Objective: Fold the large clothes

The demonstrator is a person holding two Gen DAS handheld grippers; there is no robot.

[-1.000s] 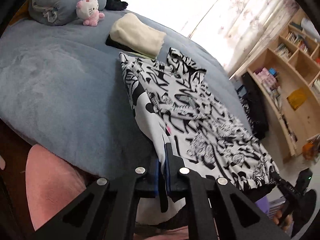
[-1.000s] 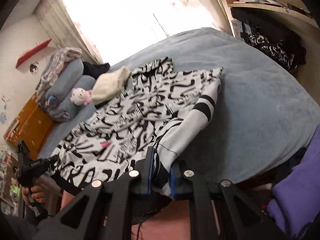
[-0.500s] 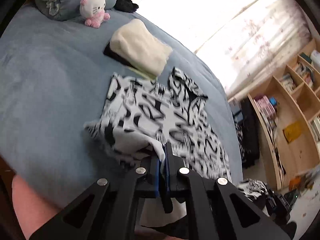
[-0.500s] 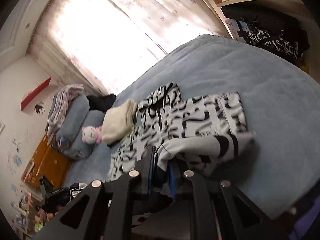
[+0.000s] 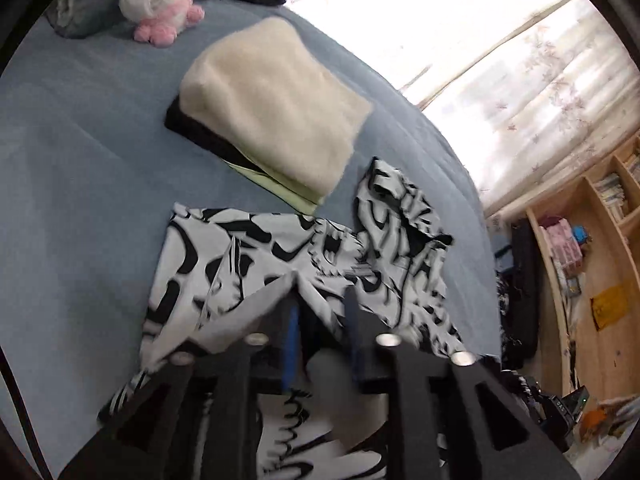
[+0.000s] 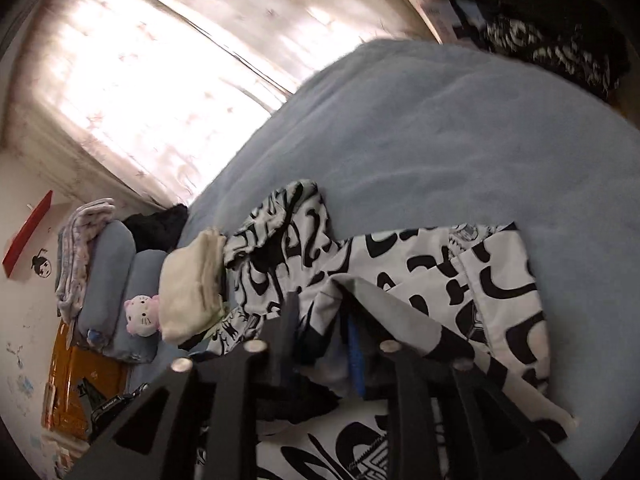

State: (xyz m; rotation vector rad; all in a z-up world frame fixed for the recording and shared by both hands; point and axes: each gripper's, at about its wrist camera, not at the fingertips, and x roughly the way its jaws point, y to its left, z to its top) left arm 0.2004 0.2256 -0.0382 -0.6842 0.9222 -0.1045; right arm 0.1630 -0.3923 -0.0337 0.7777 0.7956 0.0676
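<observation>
A black-and-white patterned garment (image 5: 248, 256) lies on the blue-grey bed (image 5: 80, 160), its lower part folded over its upper part. My left gripper (image 5: 322, 320) hovers over the fold. Its jaws are opening, and a pale fabric edge sits loosely between them without being pinched. In the right wrist view the same garment (image 6: 440, 264) spreads across the bed (image 6: 440, 140). There my right gripper (image 6: 320, 320) is also opening, and the folded hem rests slack between its fingers. The hood end lies beyond both grippers.
A folded cream stack (image 5: 276, 104) sits just beyond the garment, and a pink and white plush cat (image 5: 160, 4) leans on grey pillows behind it. A wooden bookshelf (image 5: 600, 240) stands to the right. Dark clothes (image 6: 552, 48) are piled beside the bed under bright curtained windows.
Both grippers carried the garment's hem from the bed's near edge across to its far end, doubling it over. Both pairs of jaws, shut on the hem before, now stand apart.
</observation>
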